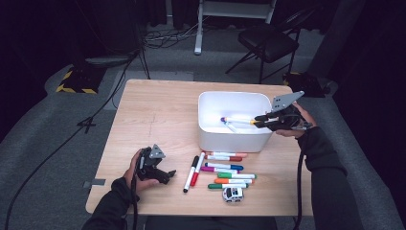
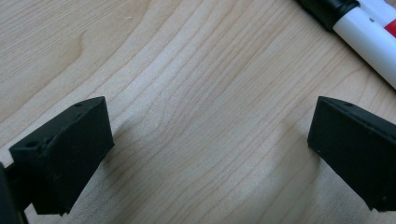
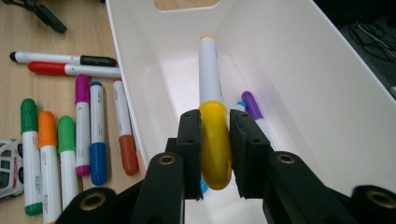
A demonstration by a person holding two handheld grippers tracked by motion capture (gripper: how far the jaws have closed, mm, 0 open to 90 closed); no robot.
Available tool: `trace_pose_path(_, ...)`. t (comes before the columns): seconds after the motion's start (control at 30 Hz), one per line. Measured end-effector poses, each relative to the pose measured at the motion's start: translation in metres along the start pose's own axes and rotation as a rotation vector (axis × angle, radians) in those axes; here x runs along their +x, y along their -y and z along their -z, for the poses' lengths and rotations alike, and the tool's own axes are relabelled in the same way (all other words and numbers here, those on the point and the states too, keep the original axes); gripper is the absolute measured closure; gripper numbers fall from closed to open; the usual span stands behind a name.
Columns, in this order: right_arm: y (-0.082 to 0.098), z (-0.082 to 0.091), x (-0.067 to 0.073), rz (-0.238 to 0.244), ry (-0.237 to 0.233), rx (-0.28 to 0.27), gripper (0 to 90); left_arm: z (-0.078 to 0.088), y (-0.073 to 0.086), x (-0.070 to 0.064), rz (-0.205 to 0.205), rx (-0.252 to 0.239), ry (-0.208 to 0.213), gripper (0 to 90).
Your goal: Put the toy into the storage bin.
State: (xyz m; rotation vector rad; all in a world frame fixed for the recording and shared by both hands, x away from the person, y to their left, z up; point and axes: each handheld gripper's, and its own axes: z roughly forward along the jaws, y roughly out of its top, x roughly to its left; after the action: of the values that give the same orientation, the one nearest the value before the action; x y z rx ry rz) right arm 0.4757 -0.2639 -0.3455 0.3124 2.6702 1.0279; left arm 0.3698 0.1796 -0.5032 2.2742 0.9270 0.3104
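Note:
Over the white bin (image 1: 233, 142), my right gripper (image 1: 261, 120) is shut on the yellow cap of a white marker (image 3: 215, 140), which points along the inside of the bin (image 3: 299, 79). In the high view the held marker (image 1: 253, 122) hangs just inside the bin's right rim. Below it in the bin lie a purple-capped marker (image 3: 252, 105) and a blue-capped one. My left gripper (image 1: 167, 175) rests on the wooden table (image 1: 153, 110) at the front left, jaws wide apart with only bare wood between them (image 2: 210, 130).
Several loose markers (image 1: 225, 172) lie in front of the bin, with a black one (image 1: 190, 175) and a red one (image 1: 197, 170) nearest my left gripper. A small white toy car (image 1: 233, 193) sits by the front edge. A black chair (image 1: 268, 40) stands beyond the table.

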Motion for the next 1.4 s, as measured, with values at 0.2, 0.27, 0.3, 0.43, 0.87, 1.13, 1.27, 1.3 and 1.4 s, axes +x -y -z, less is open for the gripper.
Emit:
trace_pose_path(0.2,0.006,0.001,-0.003,-0.014,0.005,0.041,75.1,0.000,0.000,0.000,-0.004,-0.001,-0.007,0.2)
trace_pose_path(0.27,0.007,0.001,-0.003,-0.014,0.006,0.045,75.1,0.000,0.000,0.000,-0.002,-0.001,-0.004,0.2)
trace_pose_path(0.3,0.008,0.001,-0.003,-0.024,0.005,0.051,75.1,0.000,0.000,0.000,-0.003,0.000,-0.007,0.2)
trace_pose_path(0.43,0.009,0.000,-0.004,-0.023,0.010,0.064,74.9,0.000,0.000,0.000,-0.004,-0.001,-0.008,0.2)
trace_pose_path(0.87,0.016,0.015,0.005,-0.056,0.043,-0.040,65.5,0.000,0.000,0.000,-0.001,0.000,-0.003,0.2)
trace_pose_path(1.13,0.023,0.032,0.028,-0.034,0.054,-0.158,63.7,0.000,0.000,0.000,-0.003,-0.001,-0.008,0.2)
trace_pose_path(1.27,0.027,0.036,0.043,-0.007,0.051,-0.197,63.2,0.000,0.000,0.000,-0.001,0.000,-0.001,0.2)
trace_pose_path(1.3,0.028,0.036,0.047,-0.001,0.048,-0.214,63.4,0.000,0.000,0.000,-0.001,0.000,-0.001,0.2)
trace_pose_path(1.4,0.033,0.035,0.061,0.016,0.040,-0.227,63.9,0.000,0.000,0.000,-0.001,0.000,-0.001,0.2)
